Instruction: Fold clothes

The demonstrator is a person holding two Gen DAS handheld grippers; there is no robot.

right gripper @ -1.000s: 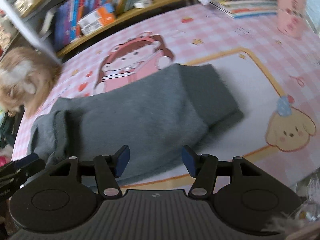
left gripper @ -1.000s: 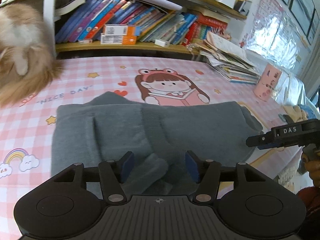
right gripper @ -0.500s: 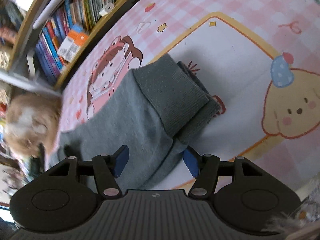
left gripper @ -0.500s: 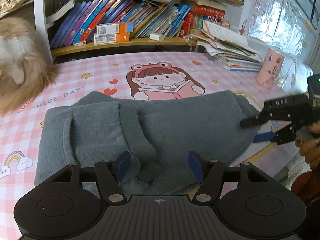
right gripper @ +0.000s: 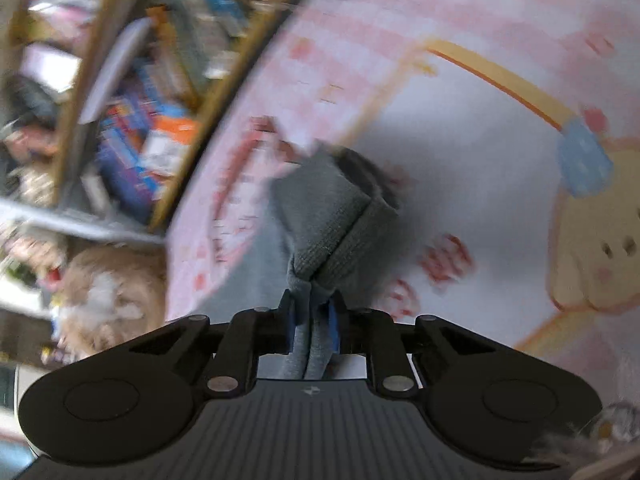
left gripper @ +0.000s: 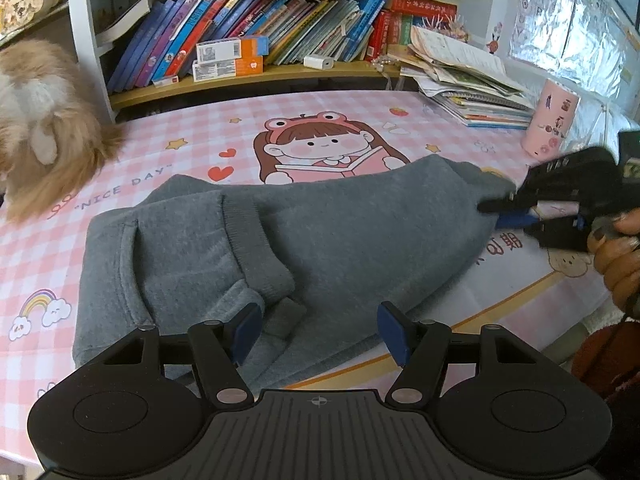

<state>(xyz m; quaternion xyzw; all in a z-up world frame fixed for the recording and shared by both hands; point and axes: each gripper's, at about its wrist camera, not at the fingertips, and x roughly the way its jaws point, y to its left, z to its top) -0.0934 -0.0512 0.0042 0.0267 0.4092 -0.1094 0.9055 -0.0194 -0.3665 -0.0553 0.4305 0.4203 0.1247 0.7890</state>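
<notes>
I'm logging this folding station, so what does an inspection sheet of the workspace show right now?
Surface: pink checked cartoon mat.
Job's things: grey garment lying flat, partly folded.
Clutter: pink cup, paper stack, fluffy tan animal.
Grippers: left claw open above the garment's near edge; right claw closing, ribbed hem between its pads.
Cables: nothing seen.
Surroundings: bookshelf behind.

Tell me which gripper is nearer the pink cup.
Right. The right gripper sits just in front of the pink cup, its jaws closing on the grey garment's end. The left gripper hangs open over the garment's near edge, farther away.
</notes>
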